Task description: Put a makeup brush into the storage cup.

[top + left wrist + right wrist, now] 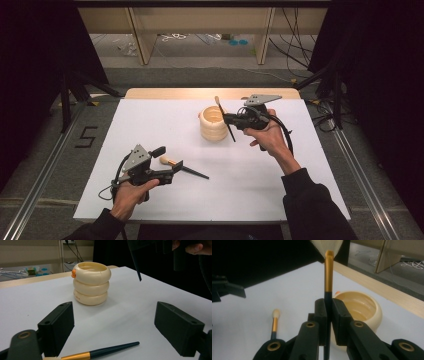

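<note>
A: Across the frame we see the white table [165, 125], a pale wooden strip along its far edge. What stands on it?

B: Right of the middle, toward the far side, we find a cream holder [212, 123] shaped like three stacked rings, open at the top, with a small orange spot at its rim.

A: And the right hand-held gripper [227, 119]?

B: We see it raised just beside the holder, on its right in the high view. Its jaws are pressed together on the dark handle of a brush [328, 282]. That held brush stands nearly upright, gold ferrule and pale bristles up, dark tip pointing down, clear of the table.

A: The left hand-held gripper [170, 162]?

B: We see it low over the near left part of the table, jaws standing wide apart with nothing gripped. A second brush [100, 353] lies flat on the table in front of them, pale bristles toward the gripper's left side, dark pointed handle running right. It lies well apart from the holder.
</note>
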`<state>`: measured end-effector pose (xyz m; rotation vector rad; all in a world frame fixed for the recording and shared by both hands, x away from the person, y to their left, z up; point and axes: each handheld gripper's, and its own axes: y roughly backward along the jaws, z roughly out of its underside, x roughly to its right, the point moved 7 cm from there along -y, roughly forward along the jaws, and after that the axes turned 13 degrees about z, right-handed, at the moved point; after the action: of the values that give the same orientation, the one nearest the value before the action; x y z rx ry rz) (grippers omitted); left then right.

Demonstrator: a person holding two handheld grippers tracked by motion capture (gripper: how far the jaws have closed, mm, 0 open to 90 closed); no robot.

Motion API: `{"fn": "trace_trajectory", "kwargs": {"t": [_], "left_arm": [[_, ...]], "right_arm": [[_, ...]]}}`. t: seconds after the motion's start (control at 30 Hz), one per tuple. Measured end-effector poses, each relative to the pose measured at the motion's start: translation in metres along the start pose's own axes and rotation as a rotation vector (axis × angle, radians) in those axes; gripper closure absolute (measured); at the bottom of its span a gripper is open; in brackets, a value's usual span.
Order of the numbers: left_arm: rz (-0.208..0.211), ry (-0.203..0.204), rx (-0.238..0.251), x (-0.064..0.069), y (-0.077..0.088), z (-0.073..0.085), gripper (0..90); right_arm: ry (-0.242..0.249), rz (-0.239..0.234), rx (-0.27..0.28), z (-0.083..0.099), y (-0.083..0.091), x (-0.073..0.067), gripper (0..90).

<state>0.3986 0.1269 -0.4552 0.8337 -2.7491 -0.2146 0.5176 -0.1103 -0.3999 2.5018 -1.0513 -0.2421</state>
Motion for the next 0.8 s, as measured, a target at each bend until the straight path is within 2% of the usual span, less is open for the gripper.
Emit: {"fn": "trace_trajectory", "kwargs": {"t": [0.07,0.1,0.17,0.3,0.4,0.57,0.6,0.7,0.8], "left_arm": [[0.001,0.0,0.001,0.0,0.0,0.0,15.8],[0.001,0.0,0.002,0.0,0.0,0.0,15.8],[0.001,0.0,0.002,0.0,0.0,0.0,15.8],[0.003,0.001,0.002,0.0,0.0,0.0,15.8],[0.004,0.001,0.002,0.0,0.0,0.0,15.8],[0.004,0.002,0.003,0.0,0.0,0.0,15.8],[0.018,0.02,0.003,0.002,-0.001,0.0,15.8],[0.02,0.032,0.004,0.003,-0.001,0.0,15.8],[0.013,0.027,0.003,0.002,0.0,0.0,15.8]], "right_arm": [[-0.011,-0.001,0.018,-0.003,-0.002,0.001,83.2],[-0.016,-0.001,0.05,-0.009,-0.004,0.003,83.2],[-0.022,-0.005,0.053,-0.011,-0.005,0.004,83.3],[-0.033,0.011,0.093,-0.02,-0.011,0.008,83.2],[-0.06,0.009,0.134,-0.028,-0.016,0.011,83.2],[-0.054,0.016,0.157,-0.034,-0.021,0.013,83.2],[-0.059,0.017,0.175,-0.037,-0.024,0.014,83.2],[-0.064,0.019,0.182,-0.04,-0.026,0.015,83.2],[-0.077,0.029,0.202,-0.042,-0.03,0.017,83.3]]}}
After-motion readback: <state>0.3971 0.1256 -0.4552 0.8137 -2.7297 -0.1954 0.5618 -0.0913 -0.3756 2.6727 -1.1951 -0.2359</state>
